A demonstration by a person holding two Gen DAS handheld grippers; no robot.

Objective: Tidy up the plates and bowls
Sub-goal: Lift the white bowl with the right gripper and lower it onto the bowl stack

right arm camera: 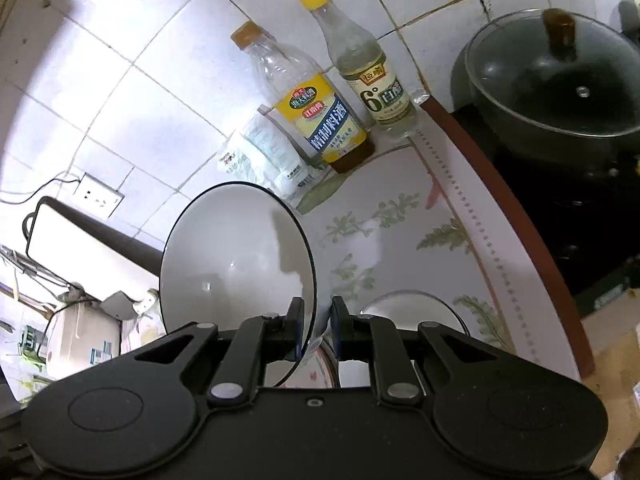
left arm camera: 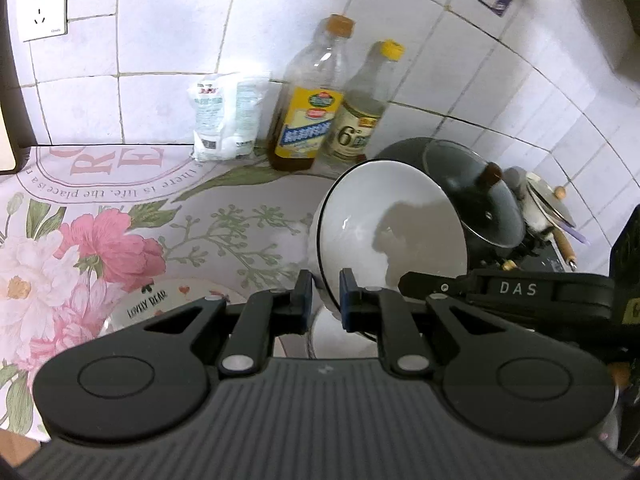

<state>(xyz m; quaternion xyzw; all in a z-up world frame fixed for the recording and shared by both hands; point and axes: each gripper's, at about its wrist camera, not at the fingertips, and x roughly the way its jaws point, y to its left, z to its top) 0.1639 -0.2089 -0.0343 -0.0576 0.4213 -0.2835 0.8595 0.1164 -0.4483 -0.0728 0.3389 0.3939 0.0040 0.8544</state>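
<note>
My left gripper (left arm camera: 325,300) is shut on the rim of a white bowl with a dark edge (left arm camera: 384,236), held tilted above the floral tablecloth. Below it lies a plate with a "LOVELY BEAR" print (left arm camera: 148,308) and another white dish (left arm camera: 336,340), partly hidden by the gripper. My right gripper (right arm camera: 316,328) is shut on the rim of a second white bowl with a dark edge (right arm camera: 236,264), held on edge above the table. Under it I see a patterned plate (right arm camera: 316,372) and a bowl with a clear rim (right arm camera: 412,308). The right gripper's body (left arm camera: 508,292) shows in the left wrist view.
An oil bottle (left arm camera: 308,108), a vinegar bottle (left arm camera: 360,112) and a white salt bag (left arm camera: 224,116) stand against the tiled wall. A black pot with a glass lid (right arm camera: 560,92) sits on the stove at the right. A wall socket (left arm camera: 40,4) is at the upper left.
</note>
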